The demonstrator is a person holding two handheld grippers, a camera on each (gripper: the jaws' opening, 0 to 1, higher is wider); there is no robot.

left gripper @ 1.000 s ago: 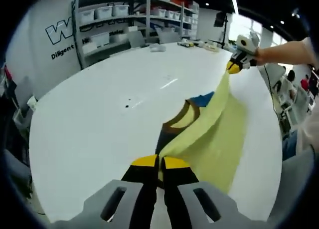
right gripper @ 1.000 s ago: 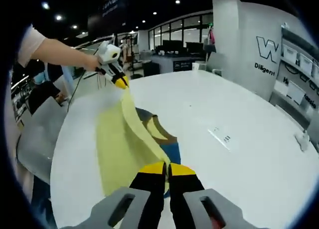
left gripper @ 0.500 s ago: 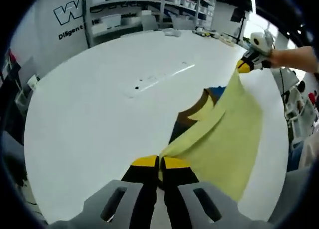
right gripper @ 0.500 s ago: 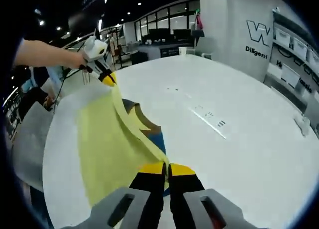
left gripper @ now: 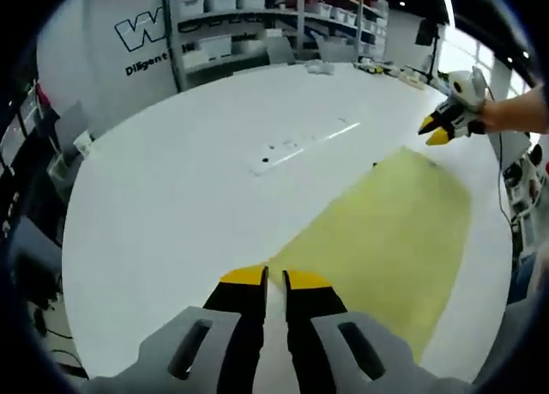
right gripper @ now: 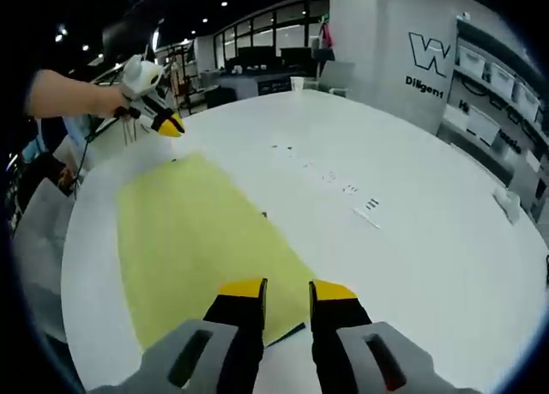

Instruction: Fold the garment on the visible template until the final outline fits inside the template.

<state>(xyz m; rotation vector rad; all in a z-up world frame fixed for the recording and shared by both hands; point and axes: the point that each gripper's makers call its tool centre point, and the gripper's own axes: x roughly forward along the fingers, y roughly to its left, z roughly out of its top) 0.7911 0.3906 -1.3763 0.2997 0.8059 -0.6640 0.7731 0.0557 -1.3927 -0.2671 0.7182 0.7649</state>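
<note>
A pale yellow garment lies flat on the white round table, folded over with its plain side up. My left gripper stands open just off the garment's near corner, nothing between its jaws. My right gripper is open above the other near edge of the yellow garment. A thin dark edge peeks out under that corner; I cannot tell whether it is the template. Across the cloth, the right gripper hovers past the far corner in a hand, and the left gripper likewise.
Short tape marks and small labels lie on the table beyond the garment. Shelves with bins stand against the far wall. A grey chair sits beside the table's edge. Desks and windows lie farther back.
Both grippers have let go of the yellow cloth and opened. The raised fold has dropped flat, covering the brown collar and blue patch seen before. Both cameras drew back.
</note>
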